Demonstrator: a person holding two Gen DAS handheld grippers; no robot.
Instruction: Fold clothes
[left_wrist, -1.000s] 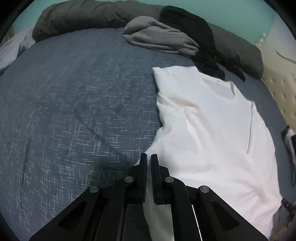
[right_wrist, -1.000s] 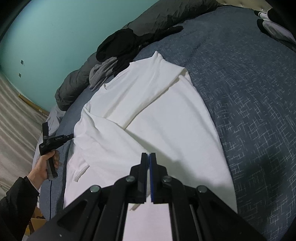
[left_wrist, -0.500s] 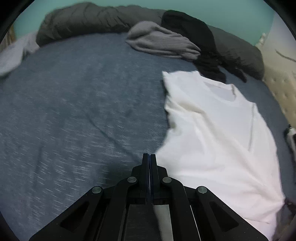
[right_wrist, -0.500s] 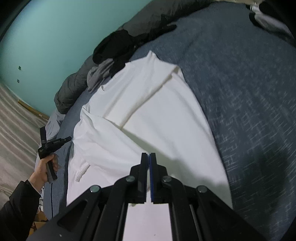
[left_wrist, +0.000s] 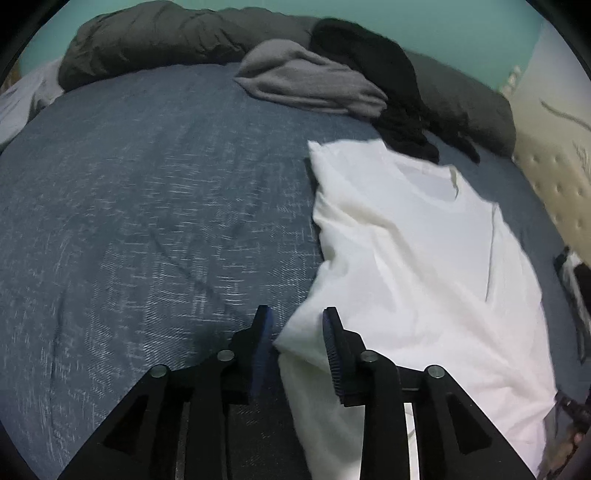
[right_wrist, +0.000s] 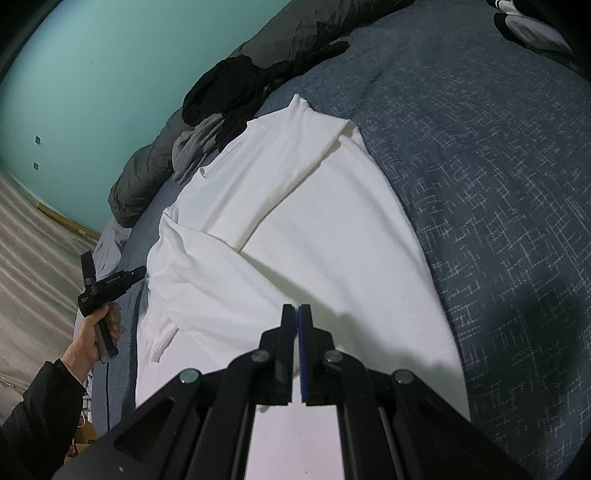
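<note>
A white shirt (left_wrist: 406, 251) lies spread on the blue-grey bed (left_wrist: 147, 203), collar towards the far clothes pile, with its sides folded inward. My left gripper (left_wrist: 297, 326) is open, low over the bed, and a bulge of the shirt's left edge sits between its blue-padded fingers. In the right wrist view the same shirt (right_wrist: 314, 221) fills the middle. My right gripper (right_wrist: 297, 308) is shut at the end of a raised fold ridge near the hem, apparently pinching the cloth. A hand (right_wrist: 88, 343) holds the left gripper (right_wrist: 138, 271) at the shirt's left side.
A grey garment (left_wrist: 310, 85) and a black garment (left_wrist: 369, 66) lie just beyond the collar, against a dark rolled duvet (left_wrist: 166, 33). A padded beige headboard (left_wrist: 554, 184) stands to the right. Bare bed cover (right_wrist: 498, 184) stretches right of the shirt. Striped floor (right_wrist: 29, 240) lies left of the bed.
My left gripper's jaws closed fully half a second ago and have now opened wide, astride the shirt's left edge. The right gripper stays shut in about the same place.
</note>
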